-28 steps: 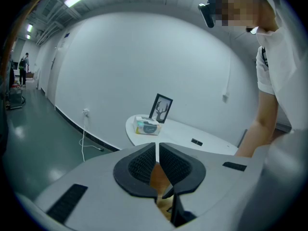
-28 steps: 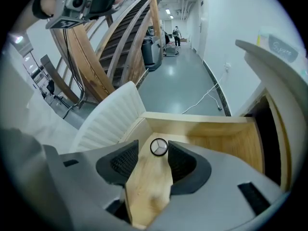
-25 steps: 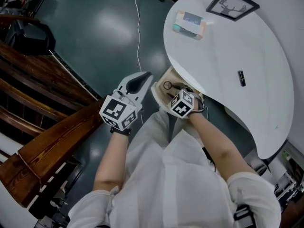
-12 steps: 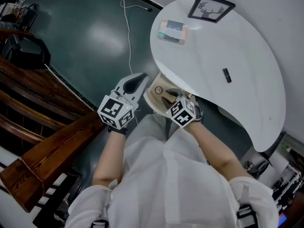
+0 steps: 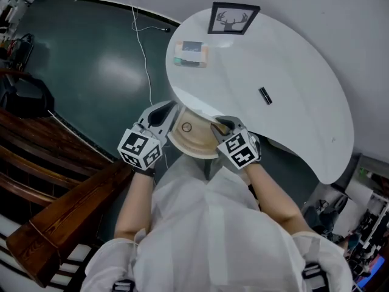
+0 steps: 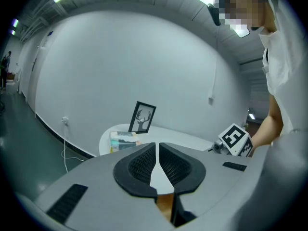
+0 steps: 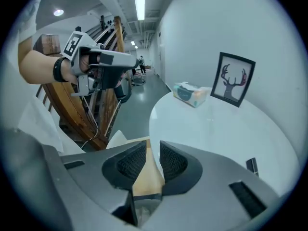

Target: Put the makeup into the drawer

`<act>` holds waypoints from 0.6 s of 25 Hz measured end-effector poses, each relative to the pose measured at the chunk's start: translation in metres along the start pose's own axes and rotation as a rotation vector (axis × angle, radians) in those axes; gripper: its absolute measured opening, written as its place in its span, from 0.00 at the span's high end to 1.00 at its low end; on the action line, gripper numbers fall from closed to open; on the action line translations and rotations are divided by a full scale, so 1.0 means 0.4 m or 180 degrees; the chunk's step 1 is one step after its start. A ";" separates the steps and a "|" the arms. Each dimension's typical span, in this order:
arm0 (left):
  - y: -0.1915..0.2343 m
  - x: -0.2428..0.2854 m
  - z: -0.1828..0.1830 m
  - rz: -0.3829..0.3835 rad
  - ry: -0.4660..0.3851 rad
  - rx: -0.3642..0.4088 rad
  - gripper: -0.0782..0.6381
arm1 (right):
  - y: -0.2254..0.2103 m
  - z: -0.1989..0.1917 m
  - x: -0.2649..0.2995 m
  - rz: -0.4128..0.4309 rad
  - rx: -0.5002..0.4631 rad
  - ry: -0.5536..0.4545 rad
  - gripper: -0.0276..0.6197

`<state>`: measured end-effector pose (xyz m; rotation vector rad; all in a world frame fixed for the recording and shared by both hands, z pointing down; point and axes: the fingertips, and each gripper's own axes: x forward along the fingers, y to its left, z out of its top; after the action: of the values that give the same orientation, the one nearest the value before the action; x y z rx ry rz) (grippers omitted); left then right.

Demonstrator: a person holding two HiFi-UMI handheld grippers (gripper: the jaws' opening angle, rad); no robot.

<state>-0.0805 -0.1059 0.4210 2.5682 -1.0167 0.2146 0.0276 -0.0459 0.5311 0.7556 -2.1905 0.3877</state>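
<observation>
The fingers [image 7: 130, 161] of the right gripper [image 7: 153, 147] stand narrowly apart with nothing between them. They have just been closing, and through the gap only the pale wood of the drawer [image 5: 193, 140] shows. The left gripper [image 6: 157, 146] has its fingers [image 6: 142, 165] drawn together to a thin slit at the tips, and it too carries nothing.

Both grippers hover at the near edge of the white desk [image 5: 292, 59], one at each side of the drawer, which stands pulled out beneath the desk edge. A small ring-shaped thing [image 5: 186, 127] lies on the drawer floor; I cannot tell what it is, and the right gripper hides part of the inside.

The makeup [image 5: 265, 95], a short black tube, lies flat on the bare middle of the desk, well apart from both grippers and beyond the right one. So I judge the opening of the drawer done and the main step still to come: the tube must be reached, gripped, carried back and set inside, and the drawer perhaps pushed shut.

Further back, a tissue box [image 5: 190, 52] sits near the desk's far left edge, and a framed deer picture [image 5: 234, 18] leans against the wall.

No writing is readable. The cubes bear only black-and-white square patterns, the print on the box is too small, and the frame shows only the antlered head.
</observation>
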 end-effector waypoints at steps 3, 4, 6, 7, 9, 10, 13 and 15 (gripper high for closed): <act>-0.023 0.033 0.010 -0.0077 0.0008 0.0024 0.85 | -0.072 -0.016 -0.050 -0.0198 0.0203 -0.0032 0.83; -0.031 0.045 0.013 -0.0108 0.0011 0.0035 0.85 | -0.098 -0.023 -0.065 -0.0267 0.0249 -0.0036 0.83; -0.048 0.068 0.017 -0.0169 0.0022 0.0053 0.85 | -0.151 -0.041 -0.093 -0.0404 0.0316 -0.0032 0.83; -0.056 0.079 0.017 -0.0197 0.0031 0.0061 0.85 | -0.178 -0.051 -0.105 -0.0468 0.0344 -0.0026 0.83; -0.071 0.099 0.016 -0.0241 0.0051 0.0072 0.85 | -0.229 -0.072 -0.129 -0.0584 0.0388 -0.0009 0.83; -0.079 0.109 0.015 -0.0260 0.0061 0.0075 0.85 | -0.254 -0.082 -0.140 -0.0637 0.0404 0.0003 0.83; -0.101 0.135 0.014 -0.0308 0.0095 0.0074 0.85 | -0.322 -0.112 -0.170 -0.0774 0.0447 0.0055 0.83; -0.112 0.153 0.012 -0.0333 0.0115 0.0074 0.85 | -0.362 -0.132 -0.183 -0.0841 0.0472 0.0100 0.83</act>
<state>-0.0050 -0.1162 0.4205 2.6198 -0.8691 0.2453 0.1873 -0.1040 0.5152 1.0981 -2.0149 0.4261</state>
